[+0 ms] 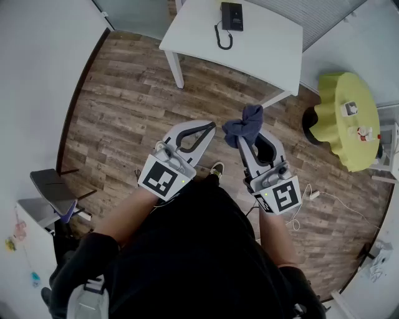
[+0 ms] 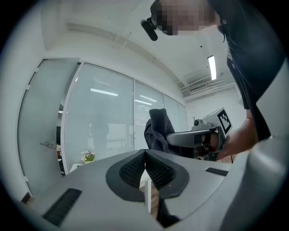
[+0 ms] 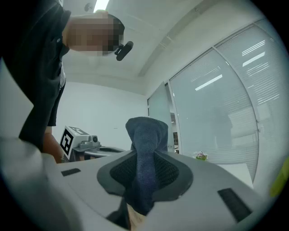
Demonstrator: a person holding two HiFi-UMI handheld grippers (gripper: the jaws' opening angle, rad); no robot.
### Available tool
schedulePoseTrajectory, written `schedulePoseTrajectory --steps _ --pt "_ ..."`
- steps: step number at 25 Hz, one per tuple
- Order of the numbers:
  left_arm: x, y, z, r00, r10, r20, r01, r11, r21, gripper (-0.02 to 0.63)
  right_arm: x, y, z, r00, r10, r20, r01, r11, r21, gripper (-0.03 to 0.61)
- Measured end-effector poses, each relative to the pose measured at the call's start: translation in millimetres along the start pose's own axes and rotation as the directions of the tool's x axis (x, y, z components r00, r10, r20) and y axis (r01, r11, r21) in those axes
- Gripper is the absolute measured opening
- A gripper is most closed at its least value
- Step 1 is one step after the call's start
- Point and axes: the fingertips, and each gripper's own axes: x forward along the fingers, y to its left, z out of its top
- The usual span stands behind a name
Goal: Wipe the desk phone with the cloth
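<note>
Right gripper [image 1: 245, 141] has its jaws clamped on the dark blue cloth [image 1: 244, 124], which bunches up above the tips in a crumpled wad. Left gripper [image 1: 210, 128] is just beside it, jaws pressed together with nothing between them. Both are held out in front of the person, over the wood floor [image 1: 124, 93]. The black desk phone [image 1: 232, 15] with its coiled cord sits on the white table [image 1: 268, 43], well apart from both grippers. Only the head view shows the phone. The right gripper view shows the cloth's fine nap and a fold running down between the pads. The left gripper view shows the cloth from the side.
</note>
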Motion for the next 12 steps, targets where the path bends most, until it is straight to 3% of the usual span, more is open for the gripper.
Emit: schedulePoseTrajectory --steps 12 --pt "3.9 -15.8 8.5 1.000 0.011 0.003 -0.011 1.000 0.006 0.011 -21.1 0.5 1.4 0.999 0.035 0.017 -0.035 0.999 0.019 0.101"
